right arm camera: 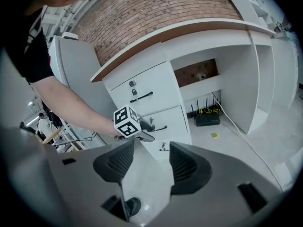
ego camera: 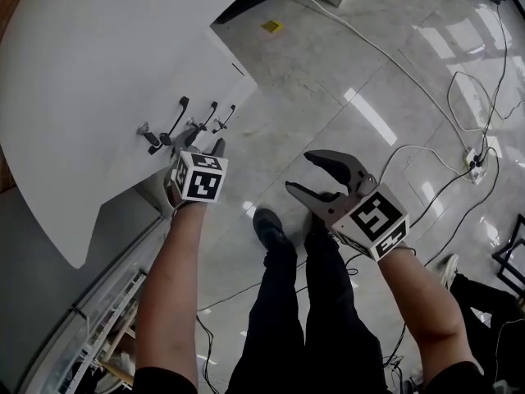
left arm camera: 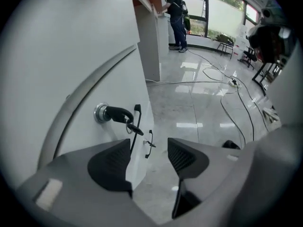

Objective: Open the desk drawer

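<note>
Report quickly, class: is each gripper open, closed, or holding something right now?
Left gripper: open, holding nothing.
Right gripper: open, holding nothing.

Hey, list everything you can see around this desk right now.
Desk: one, white, against brick wall.
Drawers: three, white, stacked under the desktop.
Handles: three, black, on drawer fronts.
Key: one plainly seen, black, in a drawer lock.
Router: one, black, floor under desk.
Note: one, yellow, on floor.
Cables: several, white and black, across floor.
Bystander: one, dark clothes, far by windows.
Left gripper: one, grey, open, near the handles.
Right gripper: one, grey, open, above floor.
</note>
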`<move>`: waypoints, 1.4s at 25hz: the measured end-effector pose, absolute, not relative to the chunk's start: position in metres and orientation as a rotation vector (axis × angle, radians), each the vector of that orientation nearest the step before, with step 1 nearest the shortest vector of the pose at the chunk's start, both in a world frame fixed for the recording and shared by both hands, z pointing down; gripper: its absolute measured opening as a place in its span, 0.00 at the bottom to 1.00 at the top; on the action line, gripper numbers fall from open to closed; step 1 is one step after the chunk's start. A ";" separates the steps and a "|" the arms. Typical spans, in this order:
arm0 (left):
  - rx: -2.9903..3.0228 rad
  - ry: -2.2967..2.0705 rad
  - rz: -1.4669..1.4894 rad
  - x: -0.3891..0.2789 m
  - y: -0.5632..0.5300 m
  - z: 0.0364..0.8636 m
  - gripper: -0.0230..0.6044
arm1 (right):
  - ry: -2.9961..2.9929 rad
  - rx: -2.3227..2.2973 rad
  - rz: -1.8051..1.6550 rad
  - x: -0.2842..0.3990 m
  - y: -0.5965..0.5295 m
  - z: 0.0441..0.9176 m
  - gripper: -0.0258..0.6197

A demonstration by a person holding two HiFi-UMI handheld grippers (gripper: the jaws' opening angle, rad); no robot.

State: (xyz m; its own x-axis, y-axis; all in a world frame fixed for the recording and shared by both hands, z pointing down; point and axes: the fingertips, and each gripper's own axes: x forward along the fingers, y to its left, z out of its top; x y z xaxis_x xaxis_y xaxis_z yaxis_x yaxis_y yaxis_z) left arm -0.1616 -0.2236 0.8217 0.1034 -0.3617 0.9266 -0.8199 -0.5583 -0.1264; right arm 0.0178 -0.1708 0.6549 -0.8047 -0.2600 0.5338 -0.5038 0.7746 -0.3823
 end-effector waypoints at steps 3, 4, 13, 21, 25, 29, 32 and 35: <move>1.993 -1.137 1.517 -0.162 -0.227 0.827 0.44 | -2.511 0.577 0.722 0.016 -0.176 0.658 0.42; 1.991 -1.131 1.530 -0.161 -0.227 0.829 0.43 | -2.513 0.575 0.723 0.015 -0.177 0.659 0.42; 1.944 -1.264 1.594 -0.171 -0.238 0.827 0.16 | -2.540 0.525 0.693 -0.005 -0.185 0.655 0.42; 1.948 -1.308 1.573 -0.171 -0.238 0.824 0.12 | -2.545 0.478 0.690 -0.020 -0.182 0.657 0.41; 1.956 -1.335 1.542 -0.160 -0.231 0.823 0.11 | -2.543 0.465 0.690 -0.023 -0.182 0.657 0.41; 1.960 -1.357 1.509 -0.151 -0.222 0.823 0.12 | -2.536 0.452 0.671 -0.022 -0.183 0.658 0.41; 1.970 -1.358 1.501 -0.142 -0.214 0.823 0.12 | -2.524 0.449 0.649 -0.018 -0.186 0.660 0.41; 1.993 -1.358 1.492 -0.133 -0.204 0.822 0.12 | -2.510 0.429 0.603 -0.018 -0.192 0.665 0.40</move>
